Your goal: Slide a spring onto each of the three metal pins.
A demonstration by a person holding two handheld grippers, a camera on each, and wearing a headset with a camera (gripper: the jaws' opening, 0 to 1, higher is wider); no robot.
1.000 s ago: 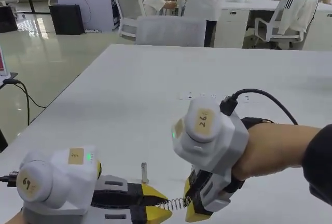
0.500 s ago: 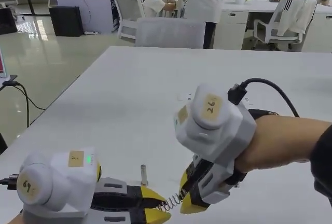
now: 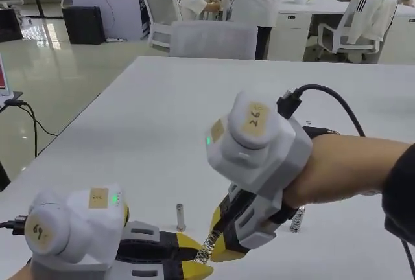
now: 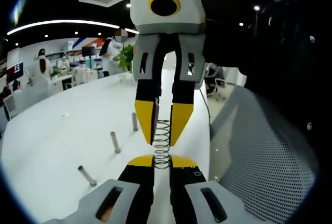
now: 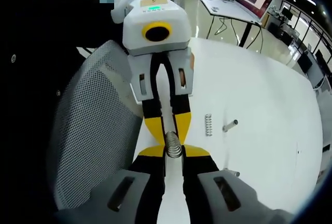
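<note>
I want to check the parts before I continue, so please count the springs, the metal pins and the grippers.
Springs: 2, the held spring gripped at its ends by both grippers, and the second spring on the table.
Metal pins: 3, all bare.
Grippers: 2, the left gripper and the right gripper.
Total: 7.

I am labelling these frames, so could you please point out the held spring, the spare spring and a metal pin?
held spring (image 4: 162, 143), left gripper view, middle coils
spare spring (image 5: 208, 124), right gripper view, mid-length coils
metal pin (image 3: 180, 217), head view, its shaft
</note>
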